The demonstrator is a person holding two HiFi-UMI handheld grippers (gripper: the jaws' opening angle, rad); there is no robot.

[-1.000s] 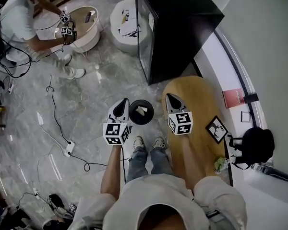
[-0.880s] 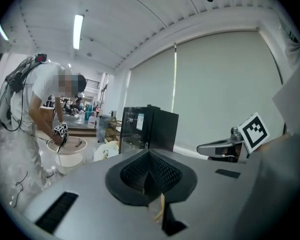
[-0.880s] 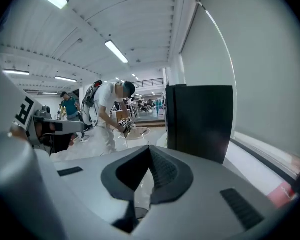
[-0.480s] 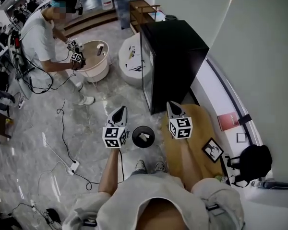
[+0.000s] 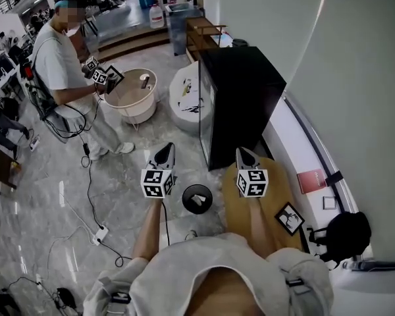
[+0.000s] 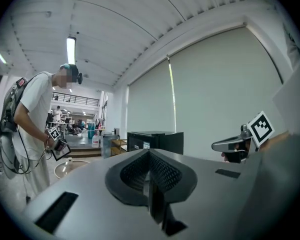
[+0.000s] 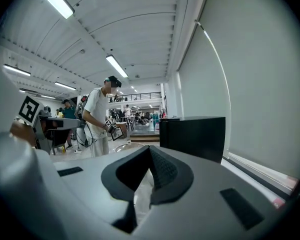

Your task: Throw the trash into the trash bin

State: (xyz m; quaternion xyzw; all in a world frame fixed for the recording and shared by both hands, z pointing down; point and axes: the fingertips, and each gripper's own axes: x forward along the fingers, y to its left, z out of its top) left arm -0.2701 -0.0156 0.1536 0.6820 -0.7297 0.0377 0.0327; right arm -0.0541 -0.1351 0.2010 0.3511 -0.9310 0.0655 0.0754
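- The left tool (image 6: 149,155) is closed. Its jaws meet at the tip with nothing between them.
- The right tool (image 7: 150,151) is closed as well. A pale patch shows below its tip, probably the floor seen through the gap rather than anything held.
- Both are held about level, side by side, high above the trash bin (image 5: 197,198). The bin is small, black and round, and stands on the floor (image 5: 118,183) just beside the wooden worktop (image 5: 232,209).
- The trash (image 5: 196,201), a white scrap, lies inside the bin.
- Judged from this, the throwing step looks done. The next move calls only for resting the tools, or looking for more trash if any is left.
- No writing can be read. The marker cubes (image 5: 158,182) carry only black-and-white squares, and the print on the red card (image 5: 314,180) by the wall is too small.
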